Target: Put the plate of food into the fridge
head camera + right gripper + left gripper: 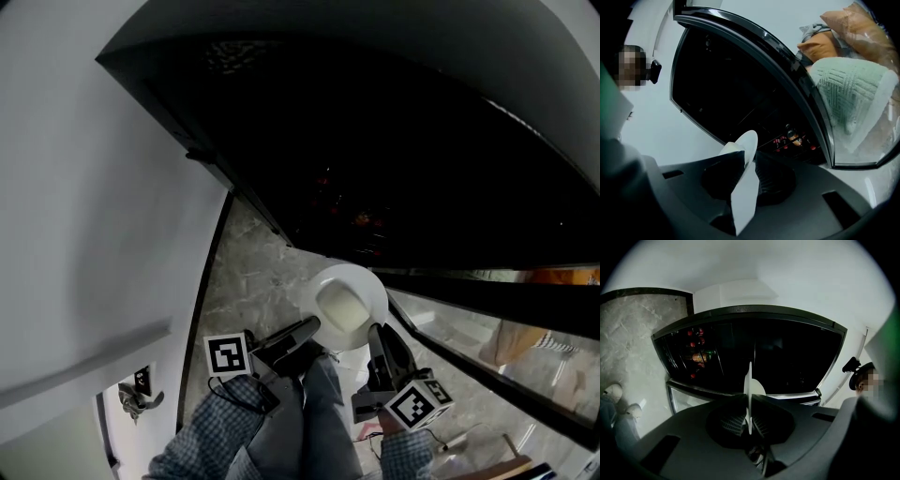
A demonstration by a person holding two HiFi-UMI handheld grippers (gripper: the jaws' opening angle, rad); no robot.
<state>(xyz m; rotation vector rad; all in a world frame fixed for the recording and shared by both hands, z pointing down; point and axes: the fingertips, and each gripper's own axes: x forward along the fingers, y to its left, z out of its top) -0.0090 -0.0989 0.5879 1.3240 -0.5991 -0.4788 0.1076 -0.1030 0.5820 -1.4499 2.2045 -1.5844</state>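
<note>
you are holding the plate (349, 302) in the air with both grippers, just in front of the open fridge (403, 159). in the head view the plate sits a little below the middle, over the marbled floor (246, 274), and a pale block of food (342, 307) lies on it.

your left gripper (314, 325) has the rim at about 8 o'clock on the plate. in the left gripper view the fingers (731, 423) are closed on the thin white edge, which stands upright between them. your right gripper (375, 330) has the rim at about 4 o'clock. in the right gripper view its fingers (725, 169) clamp the rim, which slants from 12 o'clock down to 6 o'clock.

the fridge interior is dark and fills the head view from 12 to 3 o'clock. the left gripper view shows small red items (695, 357) on its shelves at about 10 o'clock; what they are is too dim to tell. the plate is outside the fridge, near its lower edge.

a door handle (136, 398) shows at 8 o'clock in the head view. a green knitted cushion (848, 89) and an orange cushion (820, 47) show at 2 o'clock in the right gripper view.
</note>
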